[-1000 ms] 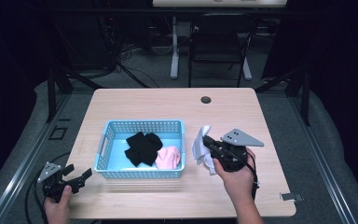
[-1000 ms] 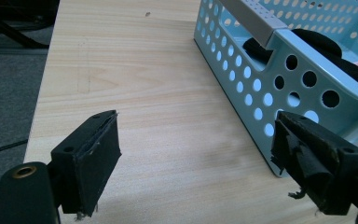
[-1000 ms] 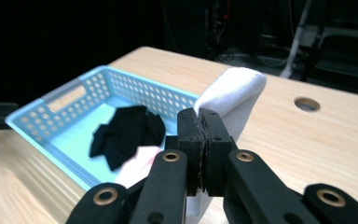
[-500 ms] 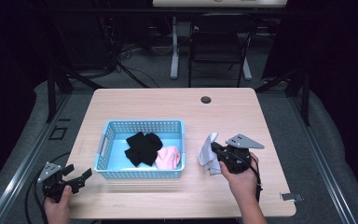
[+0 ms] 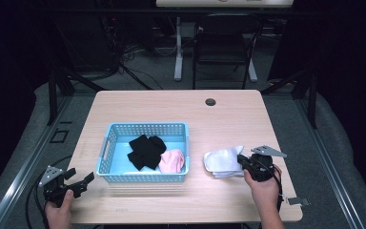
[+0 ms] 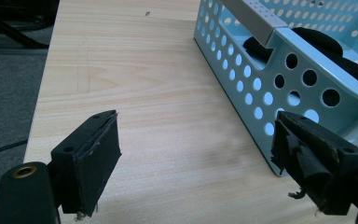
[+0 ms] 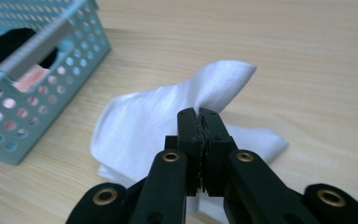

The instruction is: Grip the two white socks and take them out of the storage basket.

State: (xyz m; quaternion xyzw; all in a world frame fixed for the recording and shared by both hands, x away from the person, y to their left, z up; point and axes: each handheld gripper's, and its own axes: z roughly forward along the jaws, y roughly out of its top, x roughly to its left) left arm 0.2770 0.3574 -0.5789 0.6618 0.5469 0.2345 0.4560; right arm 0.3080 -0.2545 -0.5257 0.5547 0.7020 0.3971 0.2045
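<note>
Two tongs at a pale wooden worktop. Right tongs pinched tight on a fold of soft white cloth; cloth lies bunched on the worktop just right of a light blue perforated plastic basket, apart from it. Left tongs wide apart, nothing between them, held off the worktop's near left corner, close to the basket's end wall. Basket holds a black fabric bundle and a pink cloth, touching.

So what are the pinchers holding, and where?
The right gripper pinches the white cloth at a raised fold. The left gripper is open, holding nothing.
</note>
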